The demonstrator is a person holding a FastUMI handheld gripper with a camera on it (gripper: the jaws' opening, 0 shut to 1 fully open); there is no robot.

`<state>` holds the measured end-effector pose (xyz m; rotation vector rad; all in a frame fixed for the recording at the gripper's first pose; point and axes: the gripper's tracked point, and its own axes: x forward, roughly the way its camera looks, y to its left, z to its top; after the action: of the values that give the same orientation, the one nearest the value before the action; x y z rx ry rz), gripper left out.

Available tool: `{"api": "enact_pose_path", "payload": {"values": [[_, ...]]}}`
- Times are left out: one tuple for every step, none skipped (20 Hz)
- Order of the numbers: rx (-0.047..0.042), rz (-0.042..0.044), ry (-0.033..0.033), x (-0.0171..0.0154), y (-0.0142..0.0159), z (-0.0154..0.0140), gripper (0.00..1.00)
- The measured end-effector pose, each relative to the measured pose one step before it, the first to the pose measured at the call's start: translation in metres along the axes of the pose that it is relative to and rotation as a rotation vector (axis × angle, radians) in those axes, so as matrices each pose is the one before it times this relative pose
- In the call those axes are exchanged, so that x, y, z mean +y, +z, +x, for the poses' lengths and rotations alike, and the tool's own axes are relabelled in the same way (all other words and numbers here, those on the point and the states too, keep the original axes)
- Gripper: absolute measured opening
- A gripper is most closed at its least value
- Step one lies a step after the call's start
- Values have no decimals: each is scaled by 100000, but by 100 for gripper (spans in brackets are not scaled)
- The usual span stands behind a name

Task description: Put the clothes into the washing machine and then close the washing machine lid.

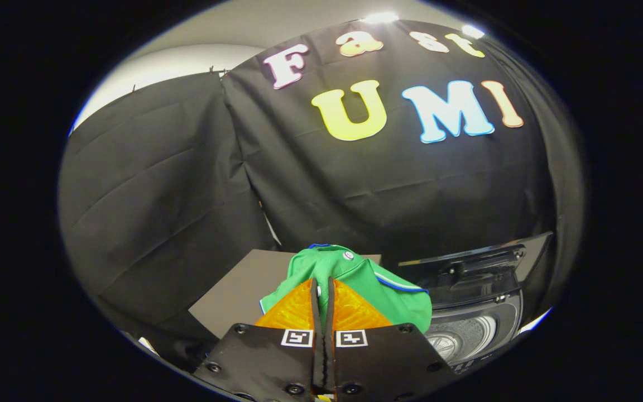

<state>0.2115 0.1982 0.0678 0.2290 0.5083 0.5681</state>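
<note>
A green garment (355,276) with blue-and-white trim and a small button hangs bunched up between my fingers, lifted off the surfaces below. My gripper (324,290) is shut on it, with only a thin fold of cloth between the two fingers. To the right and lower down stands the washing machine (475,329). Its dark lid (483,259) is raised upright at the back, and the ribbed metal drum (461,338) shows through the open top. The garment's right edge overlaps the machine's left side in the view.
A flat grey-brown tabletop (238,290) lies to the left, behind the garment. Black cloth walls close off the booth behind and on the left. A pale wall shows above the cloth.
</note>
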Motion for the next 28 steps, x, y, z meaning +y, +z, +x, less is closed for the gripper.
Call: {"api": "enact_pose_path", "payload": {"values": [[-972,614,-1852,-1031,115,-449,1],[-325,332,-1567,-995,66,-406,1],[-130,331,-1553,-888,-233,-338,1],[-205,332,-1687,-995,-129,-287,1],[87,239,-1644,-983,-193,-513,1],[-208,492,-1408,-882,-92,-223,1],[-224,973,-1531,-864,-43,-268,1],[-2,873,-1241,-872,-126,-183,1],[-317,803,-1501,-893,32,-249,1],[-247,566,-1598,-899,-110,-280,1],[122,244,-1317,-853,-22,-253,1],[24,196,-1435,-839,-183,-220,1],[534,-30,-1156,-783,-241,-264,1],[218,73,-1240,-763,-229,-221,1],[414,69,-1055,-654,-241,-49,1],[356,86,-995,-646,-302,10,1],[405,196,-905,-575,-195,91,1],[496,336,-817,-541,-400,-35,1],[716,518,-591,-499,-320,64,1],[596,471,-721,-502,-435,66,1],[680,261,-933,-575,-333,246,1],[783,260,-846,-595,-449,176,1],[861,526,-619,-475,-438,186,1],[927,270,-656,-495,-509,262,1],[681,-93,-1261,-611,-421,367,1],[808,-328,-1290,-650,-626,404,1],[876,-392,-1019,-536,-553,384,1],[1099,5,-858,-510,-652,504,1]]}}
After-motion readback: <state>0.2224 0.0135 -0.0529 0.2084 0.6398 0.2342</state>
